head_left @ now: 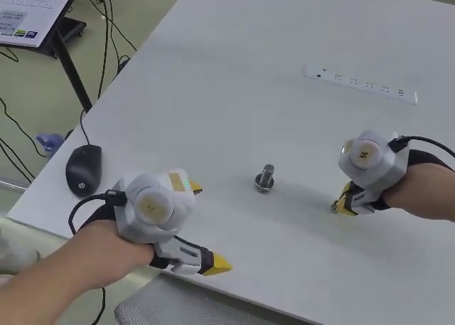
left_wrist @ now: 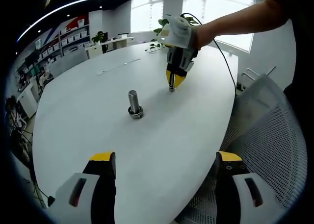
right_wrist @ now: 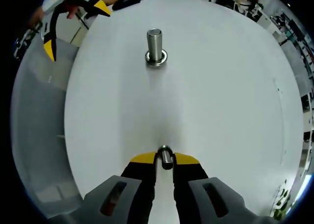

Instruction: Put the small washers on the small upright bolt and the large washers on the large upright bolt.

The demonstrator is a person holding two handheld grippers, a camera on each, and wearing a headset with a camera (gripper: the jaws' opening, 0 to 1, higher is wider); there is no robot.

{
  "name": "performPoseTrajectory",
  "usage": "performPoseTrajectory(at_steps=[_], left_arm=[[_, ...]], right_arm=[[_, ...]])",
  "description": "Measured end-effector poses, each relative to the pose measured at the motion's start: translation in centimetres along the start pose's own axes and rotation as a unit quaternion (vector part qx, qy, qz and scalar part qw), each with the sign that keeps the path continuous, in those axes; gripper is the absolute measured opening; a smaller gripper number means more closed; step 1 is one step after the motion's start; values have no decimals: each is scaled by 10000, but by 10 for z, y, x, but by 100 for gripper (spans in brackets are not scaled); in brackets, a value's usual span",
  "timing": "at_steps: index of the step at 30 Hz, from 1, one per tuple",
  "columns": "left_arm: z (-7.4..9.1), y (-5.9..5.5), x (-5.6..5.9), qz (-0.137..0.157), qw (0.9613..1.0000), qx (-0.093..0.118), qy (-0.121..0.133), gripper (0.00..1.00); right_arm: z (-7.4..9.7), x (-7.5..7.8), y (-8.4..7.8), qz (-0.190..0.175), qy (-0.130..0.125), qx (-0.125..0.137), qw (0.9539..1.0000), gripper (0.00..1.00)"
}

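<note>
Right claw (right_wrist: 165,161) pinches the small bolt (right_wrist: 165,154), whose lower part its tips hide. Well ahead on the worktop (right_wrist: 221,87) stands the large bolt (right_wrist: 154,45), washers (right_wrist: 156,58) at its base, count unclear. Left claw (left_wrist: 165,158) gapes wide.

One large bolt (head_left: 264,177), one small bolt (right_wrist: 165,157), two grippers (head_left: 207,227) (head_left: 346,205), one mouse (head_left: 83,168)

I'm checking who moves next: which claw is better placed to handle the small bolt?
Right. The right claw is shut on the small bolt, standing on the table; the left claw is open near the table's edge, farther from it.
</note>
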State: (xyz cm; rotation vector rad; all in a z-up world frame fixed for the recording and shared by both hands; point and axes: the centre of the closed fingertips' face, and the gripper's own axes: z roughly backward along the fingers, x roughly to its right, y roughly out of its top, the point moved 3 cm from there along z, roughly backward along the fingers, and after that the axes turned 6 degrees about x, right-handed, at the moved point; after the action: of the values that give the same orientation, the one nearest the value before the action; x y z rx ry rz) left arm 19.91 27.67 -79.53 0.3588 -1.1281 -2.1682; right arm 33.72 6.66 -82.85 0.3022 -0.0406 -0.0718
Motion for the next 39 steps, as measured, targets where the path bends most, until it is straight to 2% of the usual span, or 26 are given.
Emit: performPoseTrajectory(at_steps=[20, 24, 29, 34, 39], left_arm=[[1, -4, 4, -11, 10000, -81, -24, 81], [3, -3, 5, -6, 10000, -73, -20, 81], [5, -2, 6, -22, 10000, -68, -13, 81], [6, 0, 6, -27, 10000, -48, -23, 81], [10, 6, 4, 58, 10000, 79, -2, 82]], right_arm=[[-2, -1, -1, 104, -39, -53, 9999, 14], [-1, 0, 0, 88, -74, -20, 9999, 16], [5, 0, 3, 19, -129, 96, 9999, 20], [16, 3, 4, -56, -248, 322, 9992, 24], [30, 4, 6, -307, -398, 681, 9964, 29]])
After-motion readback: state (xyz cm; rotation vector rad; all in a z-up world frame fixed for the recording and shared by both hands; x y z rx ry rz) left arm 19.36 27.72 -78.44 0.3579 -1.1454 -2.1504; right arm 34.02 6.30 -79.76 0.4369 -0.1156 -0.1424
